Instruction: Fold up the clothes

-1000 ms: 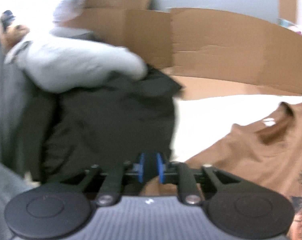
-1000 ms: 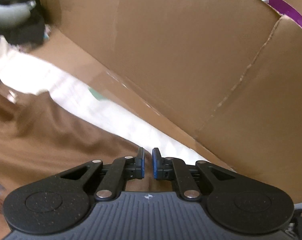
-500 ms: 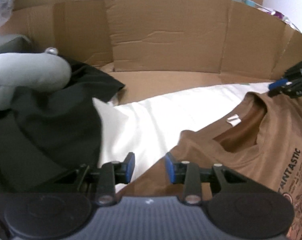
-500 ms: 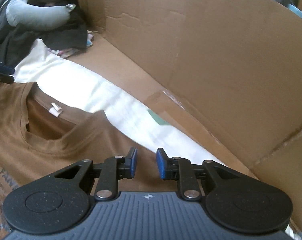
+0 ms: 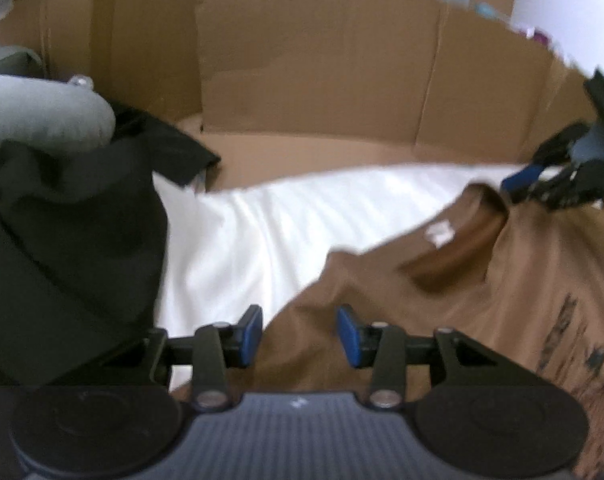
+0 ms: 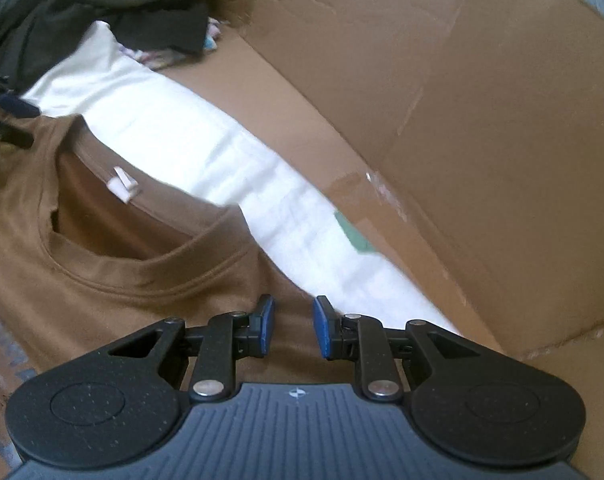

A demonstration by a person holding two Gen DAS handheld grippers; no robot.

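Observation:
A brown T-shirt with dark print lies flat, front up, on a white sheet; it also shows in the right wrist view. My left gripper is open, just above the shirt's left shoulder edge. My right gripper is open over the other shoulder, beside the collar. The right gripper also shows at the far right of the left wrist view. Neither holds anything.
Cardboard walls enclose the back and right side. A pile of black clothing with a grey neck pillow on it lies to the left. The white sheet runs along the cardboard.
Both grippers have opened wider. The left one swung right, away from the black pile, to the brown shirt's shoulder. The right one moved down to the other shoulder.

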